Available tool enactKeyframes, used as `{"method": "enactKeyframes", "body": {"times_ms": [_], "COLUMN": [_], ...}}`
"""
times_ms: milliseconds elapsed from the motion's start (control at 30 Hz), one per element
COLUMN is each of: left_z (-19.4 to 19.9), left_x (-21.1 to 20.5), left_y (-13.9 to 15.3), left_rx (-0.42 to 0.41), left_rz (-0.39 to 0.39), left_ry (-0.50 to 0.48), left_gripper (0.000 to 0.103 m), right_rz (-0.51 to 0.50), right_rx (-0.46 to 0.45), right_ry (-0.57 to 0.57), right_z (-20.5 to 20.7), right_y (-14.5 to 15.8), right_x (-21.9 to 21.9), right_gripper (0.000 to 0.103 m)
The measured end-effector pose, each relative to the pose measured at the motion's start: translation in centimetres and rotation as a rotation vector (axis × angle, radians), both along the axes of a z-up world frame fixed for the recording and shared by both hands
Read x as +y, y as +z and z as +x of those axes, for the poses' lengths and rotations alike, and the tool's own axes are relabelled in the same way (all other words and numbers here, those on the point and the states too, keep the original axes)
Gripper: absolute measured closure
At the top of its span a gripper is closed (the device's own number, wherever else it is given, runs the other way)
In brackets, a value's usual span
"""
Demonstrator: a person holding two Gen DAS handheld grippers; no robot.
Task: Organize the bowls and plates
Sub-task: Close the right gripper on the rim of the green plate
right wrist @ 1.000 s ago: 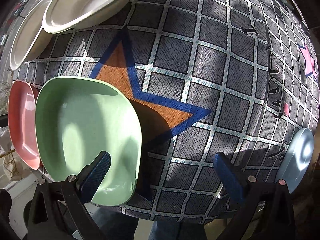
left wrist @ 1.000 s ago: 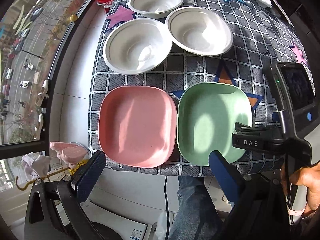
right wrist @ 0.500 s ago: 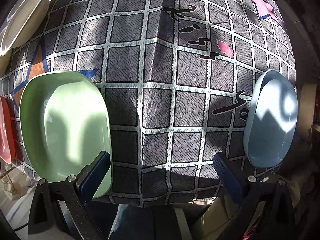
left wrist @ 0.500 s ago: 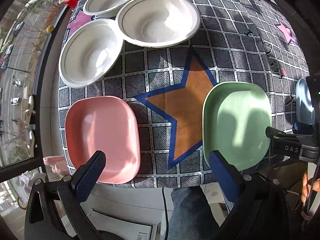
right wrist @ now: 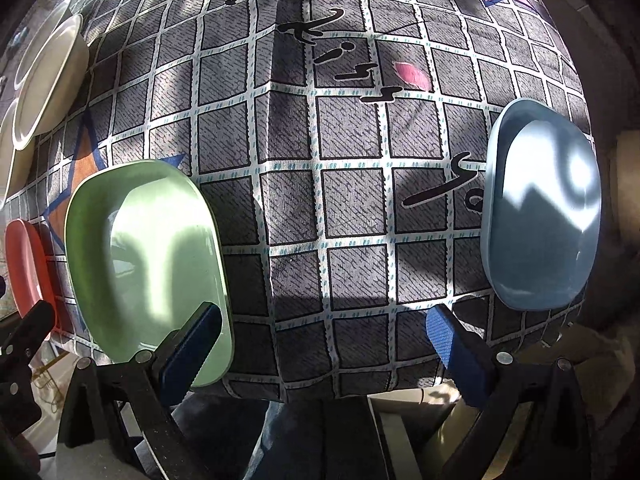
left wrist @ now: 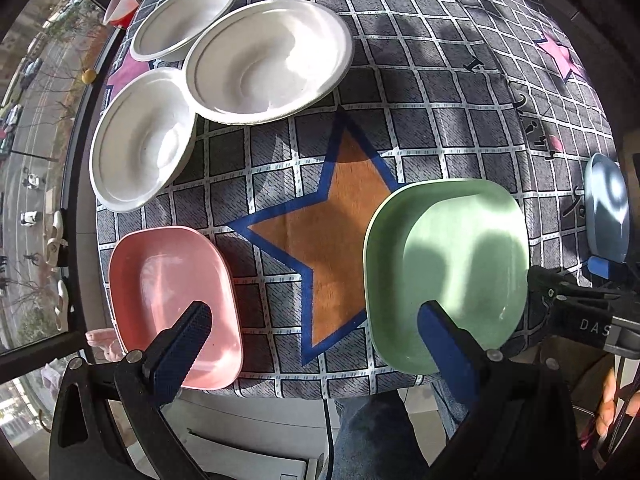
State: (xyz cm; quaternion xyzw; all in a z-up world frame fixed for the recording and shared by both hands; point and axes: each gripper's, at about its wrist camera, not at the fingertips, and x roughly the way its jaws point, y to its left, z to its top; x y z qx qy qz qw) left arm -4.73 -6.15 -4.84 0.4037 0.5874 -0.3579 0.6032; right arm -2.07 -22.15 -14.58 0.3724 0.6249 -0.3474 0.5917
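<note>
Both views have swung right since earlier, so the blue plate shows now. Left gripper and right gripper hang wide apart, empty. Green plate sits at the table's near edge: grab its rim squarely.

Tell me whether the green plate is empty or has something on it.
Empty. The green plate sits right side up, showing only bare surface, sunlight and shadow.

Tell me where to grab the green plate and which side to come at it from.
Take the green plate by its raised near rim, at the table's front edge, coming in low from the front. It lies flat and open side up, and that rim seems to reach the edge of the tablecloth, so one finger could probably slip under and one over. The right gripper hangs open closest to it.
</note>
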Motion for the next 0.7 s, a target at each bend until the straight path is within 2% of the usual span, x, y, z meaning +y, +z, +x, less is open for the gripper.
{"method": "enactKeyframes", "body": {"times_ms": [200,367,433,700], "left_z": [0.2,-0.6,-0.8,-0.8], "left_x": [-0.2,-1.1,-1.3,-1.8], "left_y": [0.2,-0.4,-0.8,-4.5], "left_rx": [-0.008,-0.016,-0.013,0.004], "left_rz": [-0.006,0.003,0.008,0.047], "left_ry": [0.011,0.004,0.003,0.026], "left_gripper": [0.000,0.000,0.000,0.000], "right_rz": [-0.021,0.021,0.054,0.096], "right_rx": [-0.022,0.000,0.027,0.017], "right_ry": [0.019,0.035,0.034,0.025], "right_z": [0.6,-0.1,-0.6,-2.0], "right_y": [2.1,2.8,2.4,0.1], "right_x": [0.8,1.2,1.8,3.0], "right_gripper": [0.000,0.000,0.000,0.000]}}
